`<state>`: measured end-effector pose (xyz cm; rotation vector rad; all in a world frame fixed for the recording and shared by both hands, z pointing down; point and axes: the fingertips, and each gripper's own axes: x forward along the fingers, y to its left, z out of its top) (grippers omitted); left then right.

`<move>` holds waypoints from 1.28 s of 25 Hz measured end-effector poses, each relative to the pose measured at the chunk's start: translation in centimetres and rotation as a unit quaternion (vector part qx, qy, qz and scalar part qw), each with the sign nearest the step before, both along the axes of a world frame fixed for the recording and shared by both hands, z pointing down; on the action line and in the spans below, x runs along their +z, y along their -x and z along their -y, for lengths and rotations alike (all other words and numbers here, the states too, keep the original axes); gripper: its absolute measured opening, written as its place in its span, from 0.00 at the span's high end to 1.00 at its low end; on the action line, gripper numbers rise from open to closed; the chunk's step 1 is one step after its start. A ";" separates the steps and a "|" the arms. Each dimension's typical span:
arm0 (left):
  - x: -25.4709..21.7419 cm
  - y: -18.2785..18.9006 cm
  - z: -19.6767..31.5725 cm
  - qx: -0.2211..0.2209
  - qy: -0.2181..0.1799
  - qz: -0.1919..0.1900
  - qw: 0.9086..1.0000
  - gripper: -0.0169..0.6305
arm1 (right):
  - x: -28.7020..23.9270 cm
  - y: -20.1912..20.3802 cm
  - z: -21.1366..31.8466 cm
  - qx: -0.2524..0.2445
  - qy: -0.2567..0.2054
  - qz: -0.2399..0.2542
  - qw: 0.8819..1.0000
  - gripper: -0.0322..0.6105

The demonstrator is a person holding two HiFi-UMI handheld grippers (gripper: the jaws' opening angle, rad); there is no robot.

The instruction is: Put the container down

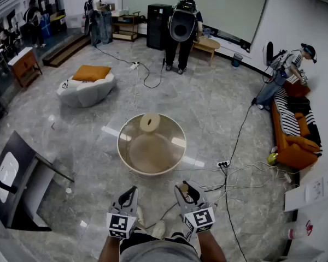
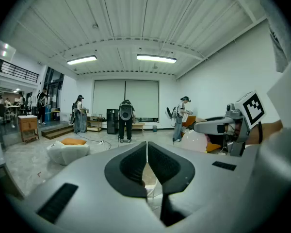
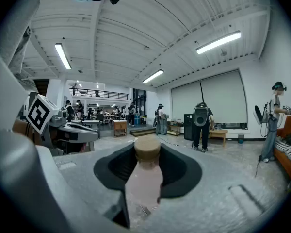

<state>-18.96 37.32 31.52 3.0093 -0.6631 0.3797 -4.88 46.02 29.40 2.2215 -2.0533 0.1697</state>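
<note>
In the right gripper view, my right gripper is shut on a pale pink bottle with a tan cap. The bottle stands upright between the two pads. In the left gripper view, my left gripper is shut, its tips touching with nothing between them. From the head view, both grippers are low and close to my body, the left gripper beside the right gripper. On the floor just ahead of them stands a big round translucent tub with a tan disc at its far rim.
Cables and a power strip lie on the floor to the right of the tub. A black table stands at the left and a white beanbag with an orange cushion further back. A striped sofa is at the right. Several people stand around the room.
</note>
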 end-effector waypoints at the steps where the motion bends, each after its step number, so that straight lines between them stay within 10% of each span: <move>1: -0.1 -0.1 0.1 -0.004 0.002 -0.002 1.000 0.93 | 0.0 0.0 0.0 -0.002 0.000 0.000 1.000 0.74; 18: 0.3 -5.3 3.0 -0.008 0.011 -0.002 1.000 0.94 | 0.4 -4.6 3.8 -0.021 0.000 0.006 1.000 0.74; 32: 0.7 -13.2 15.5 0.006 0.010 0.010 1.000 0.94 | 0.0 -11.7 16.3 -0.022 0.000 0.007 1.000 0.74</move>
